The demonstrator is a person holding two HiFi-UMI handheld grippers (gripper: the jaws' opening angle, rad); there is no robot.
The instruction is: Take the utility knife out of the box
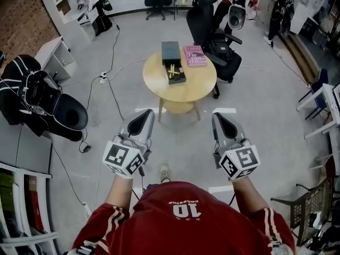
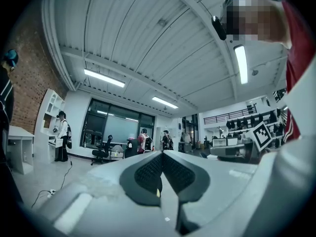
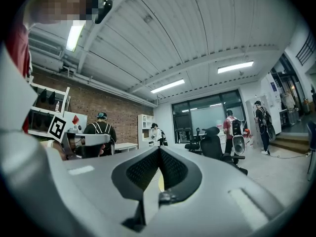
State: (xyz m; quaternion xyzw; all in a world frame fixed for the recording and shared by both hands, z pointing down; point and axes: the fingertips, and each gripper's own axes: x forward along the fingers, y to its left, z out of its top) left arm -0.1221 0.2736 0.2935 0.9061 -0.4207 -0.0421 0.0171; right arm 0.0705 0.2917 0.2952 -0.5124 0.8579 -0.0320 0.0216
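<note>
In the head view a round wooden table (image 1: pixel 186 89) stands ahead of me. On it lies an open dark box (image 1: pixel 176 73) with something yellow inside, its dark lid (image 1: pixel 170 51) just behind it. My left gripper (image 1: pixel 142 119) and right gripper (image 1: pixel 223 122) hang side by side well short of the table, both pointing level toward it. Each is shut with nothing between its pads. In the left gripper view the left gripper's (image 2: pixel 162 154) jaws meet; in the right gripper view the right gripper's (image 3: pixel 159 152) jaws also meet.
A pink book (image 1: pixel 195 55) lies on the table's right side. A black office chair (image 1: pixel 215 36) stands behind the table. A desk with a dark chair (image 1: pixel 48 108) sits at the left, cables trail across the floor, and several people stand at the far wall.
</note>
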